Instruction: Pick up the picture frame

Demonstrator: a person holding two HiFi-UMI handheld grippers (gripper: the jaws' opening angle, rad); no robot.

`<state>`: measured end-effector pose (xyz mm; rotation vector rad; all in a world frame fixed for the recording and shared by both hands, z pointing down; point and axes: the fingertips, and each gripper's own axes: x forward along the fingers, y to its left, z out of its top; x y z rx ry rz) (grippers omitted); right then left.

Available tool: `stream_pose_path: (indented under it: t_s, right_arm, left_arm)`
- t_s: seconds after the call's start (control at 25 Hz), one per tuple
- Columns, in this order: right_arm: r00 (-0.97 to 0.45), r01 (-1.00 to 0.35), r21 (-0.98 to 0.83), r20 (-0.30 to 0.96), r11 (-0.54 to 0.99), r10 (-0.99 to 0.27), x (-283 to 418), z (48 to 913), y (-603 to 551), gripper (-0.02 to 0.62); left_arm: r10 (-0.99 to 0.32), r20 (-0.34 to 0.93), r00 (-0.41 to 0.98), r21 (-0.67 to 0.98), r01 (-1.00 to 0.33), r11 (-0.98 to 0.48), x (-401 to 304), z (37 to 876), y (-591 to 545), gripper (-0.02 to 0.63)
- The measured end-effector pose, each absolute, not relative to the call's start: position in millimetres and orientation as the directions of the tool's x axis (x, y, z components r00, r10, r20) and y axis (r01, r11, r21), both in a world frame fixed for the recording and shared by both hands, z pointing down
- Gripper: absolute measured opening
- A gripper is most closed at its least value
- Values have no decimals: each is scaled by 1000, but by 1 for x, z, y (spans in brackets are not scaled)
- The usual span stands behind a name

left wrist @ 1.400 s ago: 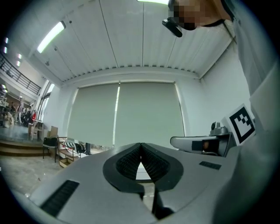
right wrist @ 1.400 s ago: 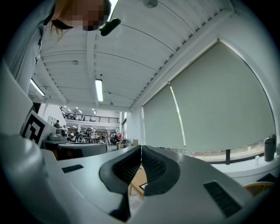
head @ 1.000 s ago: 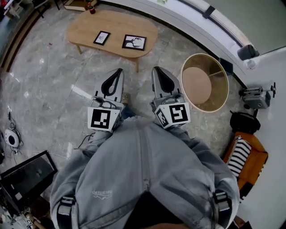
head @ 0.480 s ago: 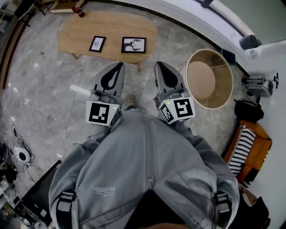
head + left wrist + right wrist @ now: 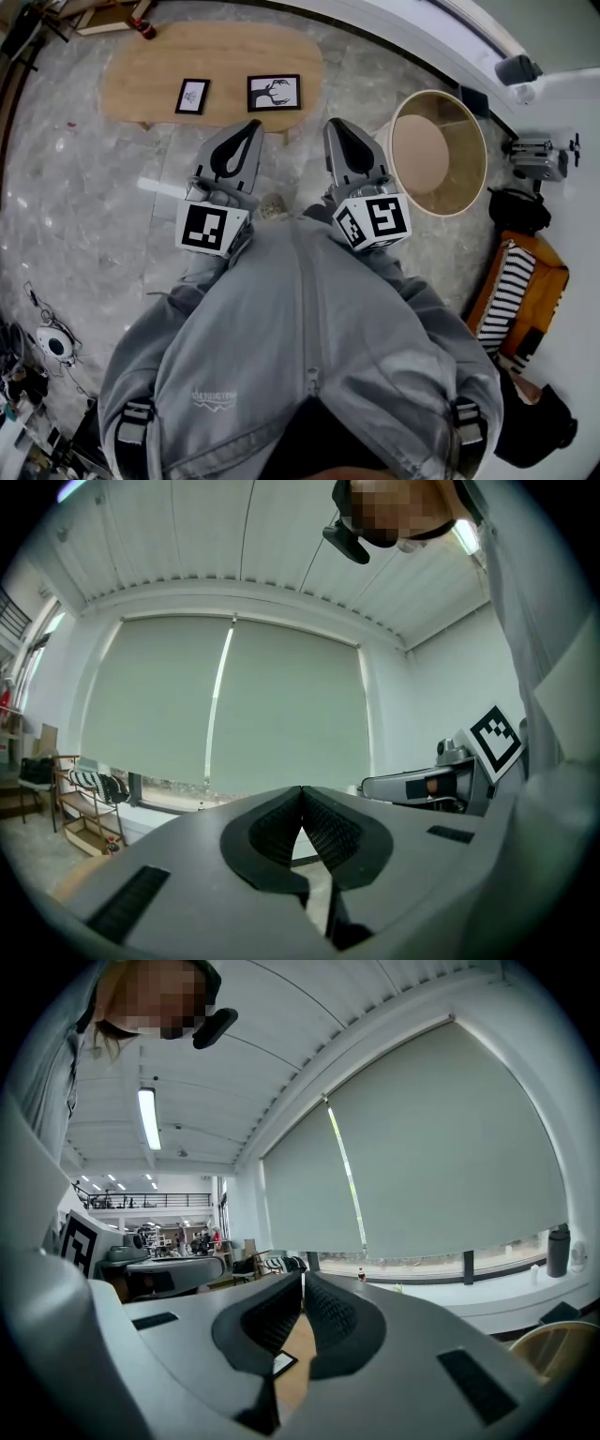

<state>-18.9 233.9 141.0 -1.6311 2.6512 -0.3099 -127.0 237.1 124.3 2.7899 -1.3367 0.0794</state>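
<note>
Two black picture frames lie flat on the low wooden table point(image 5: 141, 66) ahead: a larger one with a dark antler-like print point(image 5: 274, 92) and a smaller one point(image 5: 192, 96) to its left. My left gripper point(image 5: 249, 127) and right gripper point(image 5: 332, 127) are held level side by side, just short of the table's near edge, both shut with nothing between the jaws. In the right gripper view a corner of a frame point(image 5: 283, 1362) and the table top show through the gap below the shut jaws point(image 5: 304, 1279). The left gripper view has the shut jaws point(image 5: 302, 792) against a window blind.
A round wooden tub-like side table point(image 5: 438, 152) stands right of the right gripper. An orange chair with a striped cushion point(image 5: 516, 295) is at far right, with black bags near it. A bottle point(image 5: 143, 28) stands beyond the table. Cables and gear lie at lower left.
I have walked toward the wooden table; both grippers, still shut, now sit closer to its near edge, and the table and frames have shifted left in the head view.
</note>
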Motion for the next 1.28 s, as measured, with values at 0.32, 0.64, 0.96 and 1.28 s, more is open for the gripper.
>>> stream_pose_path:
  t_s: [0.32, 0.64, 0.96, 1.28]
  right_arm:
    - [-471, -876, -173, 109, 450, -875, -38, 152, 202, 34]
    - [-549, -830, -165, 69, 533, -833, -49, 148, 131, 34]
    - [-632, -770, -179, 75, 613, -771, -37, 156, 24, 34]
    - [-688, -722, -198, 115, 662, -716, -12, 176, -56, 34]
  left_arm:
    - [-802, 97, 590, 55, -807, -588, -155, 140, 216, 18]
    - [-841, 111, 529, 57, -848, -526, -158, 141, 156, 18]
    - [-877, 81, 473, 68, -881, -468, -133, 140, 56, 18]
    - [-913, 128, 387, 91, -921, -378, -109, 156, -19, 18]
